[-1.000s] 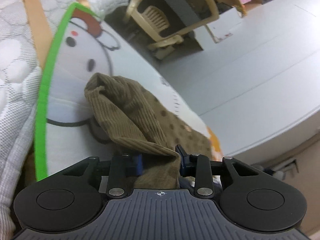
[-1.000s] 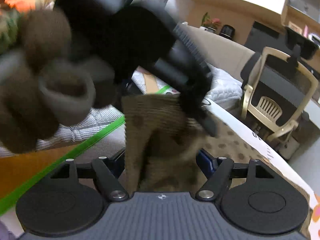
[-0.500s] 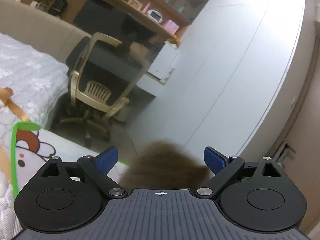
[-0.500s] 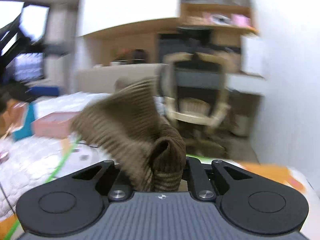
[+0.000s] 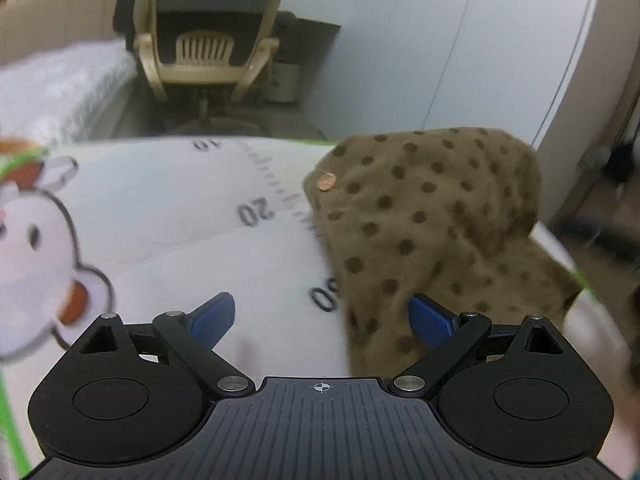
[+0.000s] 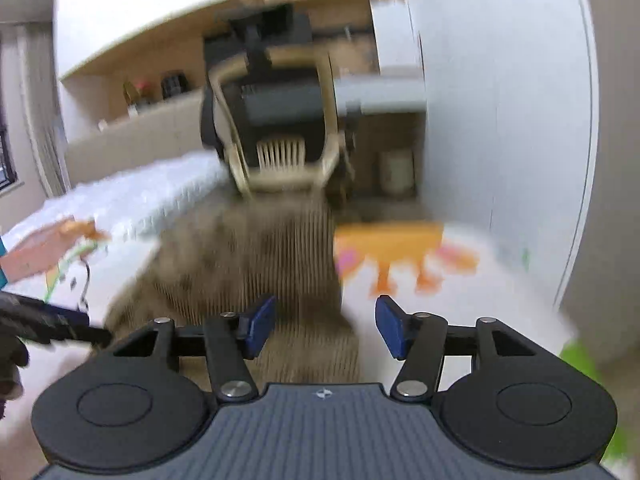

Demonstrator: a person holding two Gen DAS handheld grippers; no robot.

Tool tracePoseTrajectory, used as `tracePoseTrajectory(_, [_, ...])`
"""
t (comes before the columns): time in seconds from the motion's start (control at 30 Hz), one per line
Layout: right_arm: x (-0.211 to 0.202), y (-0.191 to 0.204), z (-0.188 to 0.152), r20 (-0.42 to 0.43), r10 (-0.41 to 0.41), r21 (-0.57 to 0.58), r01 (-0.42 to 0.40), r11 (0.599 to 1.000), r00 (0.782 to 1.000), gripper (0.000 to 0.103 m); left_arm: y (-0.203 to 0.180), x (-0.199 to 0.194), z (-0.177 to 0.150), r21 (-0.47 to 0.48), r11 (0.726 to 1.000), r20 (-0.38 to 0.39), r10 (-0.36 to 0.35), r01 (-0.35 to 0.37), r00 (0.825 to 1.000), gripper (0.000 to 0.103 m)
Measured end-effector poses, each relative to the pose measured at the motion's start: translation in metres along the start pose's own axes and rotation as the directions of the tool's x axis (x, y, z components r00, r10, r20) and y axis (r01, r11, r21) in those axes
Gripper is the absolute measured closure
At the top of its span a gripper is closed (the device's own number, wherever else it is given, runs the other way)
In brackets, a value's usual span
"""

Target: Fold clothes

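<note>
Left gripper [image 5: 322, 316] first: jaws are spread wide with nothing pinched between them, blue pads [image 5: 212, 316] well apart. The brown polka-dot garment [image 5: 432, 216] lies heaped just ahead of the jaws and off toward the right-hand pad, with its near edge dropping down into the gap and covering part of that pad. Can't say for sure whether the cloth actually touches the pad or just hangs in front of it. There's a small copper-coloured button [image 5: 326, 180] on the far left edge of the heap. Under the jaws and out to the left-hand pad side is the white play mat [image 5: 180, 216], printed with ruler numbers and a cartoon animal; past it, straight ahead, a beige office chair [image 5: 206, 44].

Right gripper [image 6: 324, 326]: also open, pads apart, gripping nothing. This view is pretty motion-blurred. The same garment shows its ribbed brown side here [image 6: 256, 264], spread on the mat from right in front of the jaws outward, mostly ahead of the left-hand pad and running underneath it. The right-hand pad sits over bare mat, where an orange print [image 6: 390, 244] shows further out. Beyond the cloth is the office chair again [image 6: 276, 120], with a white quilted bed [image 6: 160, 192] off to the left of the jaws
</note>
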State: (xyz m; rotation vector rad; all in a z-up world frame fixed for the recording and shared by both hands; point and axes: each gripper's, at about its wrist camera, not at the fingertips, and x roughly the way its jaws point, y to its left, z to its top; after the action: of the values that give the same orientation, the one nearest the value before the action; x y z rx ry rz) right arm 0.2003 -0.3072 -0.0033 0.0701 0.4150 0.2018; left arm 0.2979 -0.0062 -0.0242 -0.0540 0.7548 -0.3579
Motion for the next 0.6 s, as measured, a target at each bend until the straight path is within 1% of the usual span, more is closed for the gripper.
tracePoseTrajectory(0.07, [0.009, 0.013, 0.022, 0.036, 0.052, -0.052, -0.050, 0.997, 0.998, 0.047, -0.001, -0.004, 0.006, 0.016, 0.999, 0.027, -0.035, 0.034, 0.999, 0.006])
tracePoseTrajectory(0.1, [0.020, 0.021, 0.031, 0.035, 0.085, -0.068, -0.083, 0.994, 0.996, 0.049, -0.002, -0.006, 0.008, 0.024, 0.998, 0.040, -0.051, 0.050, 0.998, 0.006])
tracePoseTrajectory(0.17, [0.049, 0.037, 0.042, -0.003, 0.156, -0.076, -0.156, 0.985, 0.988, 0.052, -0.006, -0.009, 0.011, 0.034, 0.997, 0.058, -0.071, 0.069, 0.996, 0.005])
tracePoseTrajectory(0.2, [0.067, 0.046, 0.045, -0.032, 0.184, -0.080, -0.186, 0.979, 0.982, 0.053, -0.011, -0.006, 0.013, 0.032, 0.997, 0.060, -0.071, 0.069, 0.996, 0.005])
tracePoseTrajectory(0.27, [0.115, 0.066, 0.046, -0.125, 0.218, -0.079, -0.229, 0.970, 0.968, 0.053, -0.011, -0.004, 0.011, 0.014, 0.997, 0.047, -0.079, 0.078, 0.996, 0.005])
tracePoseTrajectory(0.33, [0.160, 0.082, 0.036, -0.233, 0.245, -0.055, -0.265, 0.963, 0.941, 0.052, -0.007, -0.001, 0.009, -0.008, 0.997, 0.030, -0.073, 0.074, 0.997, 0.005])
tracePoseTrajectory(0.37, [0.174, 0.089, 0.032, -0.255, 0.258, -0.045, -0.278, 0.959, 0.932, 0.051, -0.005, -0.001, 0.006, -0.019, 0.997, 0.023, -0.068, 0.068, 0.997, 0.005])
tracePoseTrajectory(0.4, [0.183, 0.092, 0.031, -0.259, 0.278, -0.031, -0.295, 0.955, 0.925, 0.050, -0.001, -0.004, 0.004, -0.030, 0.998, 0.018, -0.060, 0.061, 0.998, 0.004])
tracePoseTrajectory(0.47, [0.182, 0.087, 0.035, -0.246, 0.313, -0.001, -0.323, 0.946, 0.917, 0.050, 0.007, -0.010, 0.003, -0.047, 0.998, 0.016, -0.045, 0.046, 0.999, 0.004])
tracePoseTrajectory(0.53, [0.165, 0.072, 0.046, -0.203, 0.341, 0.032, -0.341, 0.939, 0.918, 0.050, 0.008, -0.017, 0.003, -0.045, 0.998, 0.026, -0.035, 0.037, 0.999, 0.004])
tracePoseTrajectory(0.57, [0.155, 0.064, 0.050, -0.180, 0.337, 0.030, -0.337, 0.941, 0.924, 0.050, 0.002, -0.020, 0.002, -0.027, 0.998, 0.033, -0.050, 0.051, 0.998, 0.004])
tracePoseTrajectory(0.6, [0.143, 0.055, 0.052, -0.153, 0.310, 0.002, -0.313, 0.950, 0.938, 0.049, -0.003, -0.024, 0.002, -0.009, 0.998, 0.041, -0.064, 0.065, 0.997, 0.004])
